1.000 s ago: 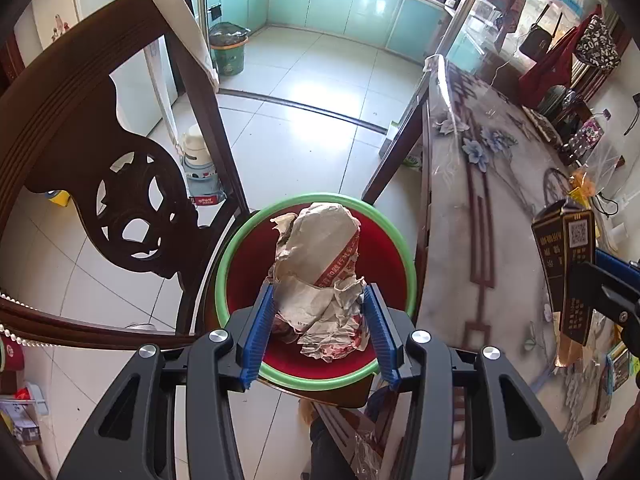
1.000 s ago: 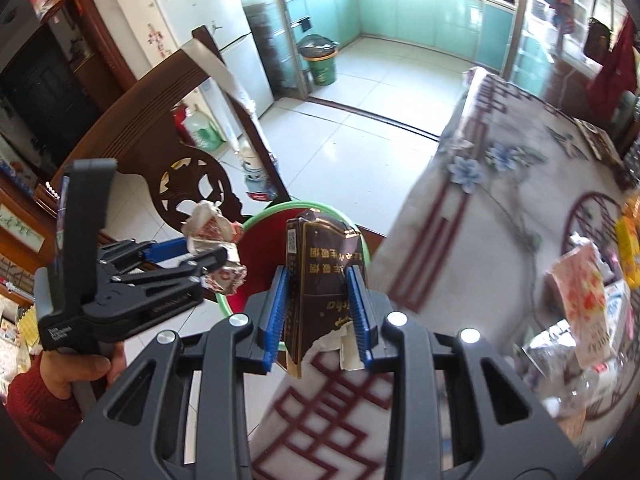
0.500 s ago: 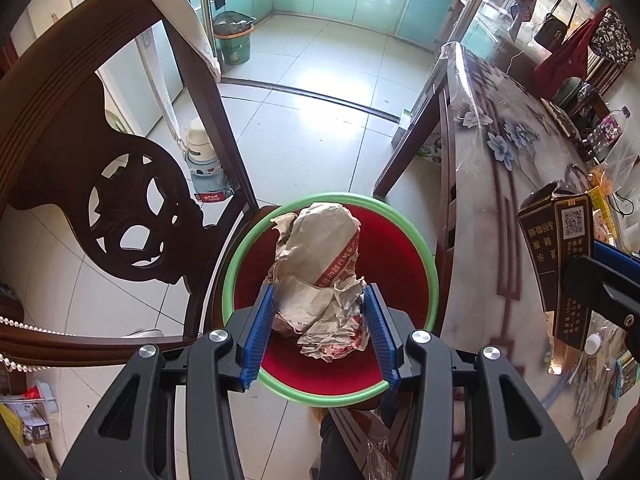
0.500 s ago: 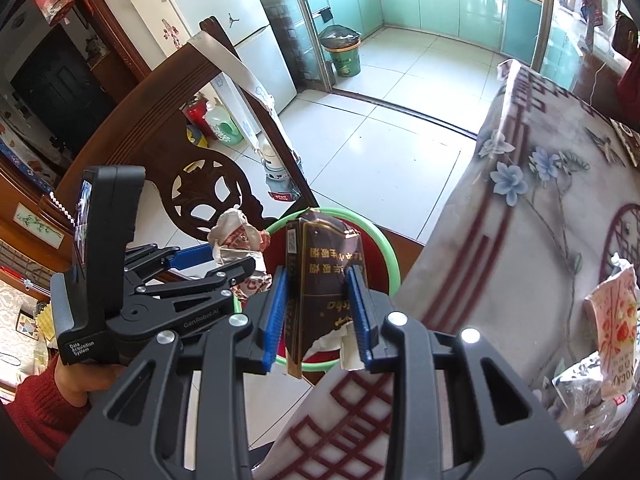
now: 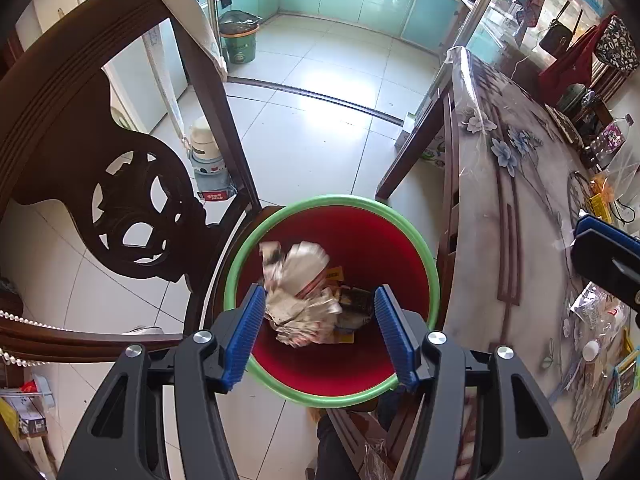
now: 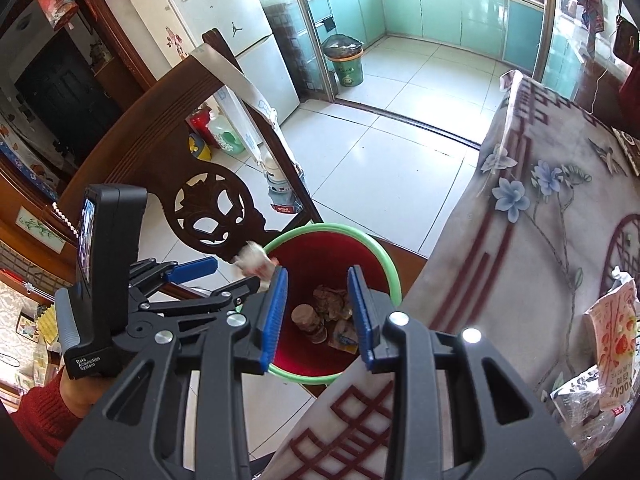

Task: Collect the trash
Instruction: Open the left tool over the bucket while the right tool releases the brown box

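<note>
A red bin with a green rim (image 5: 320,202) (image 6: 384,258) stands on a wooden chair beside the table. My left gripper (image 5: 320,300) is open above the bin; the crumpled paper wrapper (image 5: 298,284) is blurred and falling between its fingers. It shows in the right wrist view (image 6: 254,260) just off the left gripper's fingertips. My right gripper (image 6: 316,284) is open and empty over the bin. Trash (image 6: 328,312), including a dark packet (image 5: 356,304), lies at the bin's bottom.
The carved chair back (image 5: 132,200) rises left of the bin. The table with a floral cloth (image 5: 516,208) lies right, with snack bags and wrappers (image 6: 608,340) on it. A green kitchen bin (image 5: 238,38) stands far off on the tiled floor.
Both grippers have opened. The left one let go of the crumpled wrapper, which drops toward the bin. The right one let go of the dark packet, now inside the bin.
</note>
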`<state>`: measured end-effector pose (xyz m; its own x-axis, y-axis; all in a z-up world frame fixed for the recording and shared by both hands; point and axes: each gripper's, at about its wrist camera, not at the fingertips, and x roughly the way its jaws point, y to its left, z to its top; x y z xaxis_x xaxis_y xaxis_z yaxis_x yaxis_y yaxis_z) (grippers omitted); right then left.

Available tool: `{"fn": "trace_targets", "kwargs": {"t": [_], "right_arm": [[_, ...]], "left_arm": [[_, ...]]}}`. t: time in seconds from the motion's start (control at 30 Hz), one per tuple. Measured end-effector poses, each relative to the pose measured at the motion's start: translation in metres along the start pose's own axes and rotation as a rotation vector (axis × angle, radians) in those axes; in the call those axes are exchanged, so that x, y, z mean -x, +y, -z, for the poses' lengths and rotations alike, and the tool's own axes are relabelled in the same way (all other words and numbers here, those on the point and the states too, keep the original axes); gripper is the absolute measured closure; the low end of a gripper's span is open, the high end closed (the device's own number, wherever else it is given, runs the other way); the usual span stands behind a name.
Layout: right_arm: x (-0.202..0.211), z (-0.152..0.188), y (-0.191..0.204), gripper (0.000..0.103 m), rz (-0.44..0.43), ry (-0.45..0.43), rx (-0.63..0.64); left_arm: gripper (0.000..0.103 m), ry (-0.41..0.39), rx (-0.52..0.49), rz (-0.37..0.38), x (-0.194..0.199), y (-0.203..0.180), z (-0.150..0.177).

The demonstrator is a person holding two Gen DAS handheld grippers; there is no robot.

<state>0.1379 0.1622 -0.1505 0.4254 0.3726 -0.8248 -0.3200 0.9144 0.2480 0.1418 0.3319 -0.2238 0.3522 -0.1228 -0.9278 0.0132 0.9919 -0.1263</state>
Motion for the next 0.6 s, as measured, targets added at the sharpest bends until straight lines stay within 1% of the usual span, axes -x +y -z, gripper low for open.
{"fn": "trace_targets", "kwargs": {"t": [0.03,0.07,0.1,0.2,0.3,0.33,0.37,0.4,0.43,0.5,0.6], "right_arm": [[0.002,0.0,0.0,0.071,0.004,-0.002,0.001],[0.005,0.001,-0.001,0.067,0.008,-0.006,0.002],[0.008,0.002,-0.002,0.065,0.012,-0.011,0.001],[0.017,0.006,-0.004,0.065,0.026,-0.013,0.0],[0.028,0.009,-0.007,0.065,0.04,-0.026,-0.007],[0.034,0.011,-0.008,0.063,0.047,-0.038,-0.013],[0.038,0.012,-0.009,0.058,0.051,-0.048,-0.018],[0.042,0.013,-0.011,0.056,0.059,-0.059,-0.024],[0.047,0.015,-0.012,0.054,0.068,-0.071,-0.03],[0.055,0.022,-0.019,0.054,0.093,-0.085,-0.049],[0.063,0.036,-0.034,0.053,0.12,-0.081,-0.095]], "left_arm": [[0.039,-0.002,0.002,0.001,0.001,0.0,0.0],[0.039,-0.005,0.006,0.004,0.002,0.001,0.001],[0.039,-0.008,0.008,0.007,0.004,0.001,0.001],[0.04,-0.026,0.014,0.019,0.013,-0.001,0.002],[0.04,-0.072,0.013,0.047,0.029,-0.006,0.0],[0.04,-0.085,0.008,0.051,0.033,-0.009,0.0],[0.04,-0.094,0.002,0.053,0.037,-0.012,-0.001],[0.04,-0.103,-0.007,0.054,0.04,-0.015,-0.001],[0.04,-0.107,-0.016,0.054,0.041,-0.019,-0.002],[0.04,-0.1,-0.034,0.053,0.04,-0.026,-0.002],[0.04,-0.073,-0.073,0.063,0.035,-0.043,0.001]]}}
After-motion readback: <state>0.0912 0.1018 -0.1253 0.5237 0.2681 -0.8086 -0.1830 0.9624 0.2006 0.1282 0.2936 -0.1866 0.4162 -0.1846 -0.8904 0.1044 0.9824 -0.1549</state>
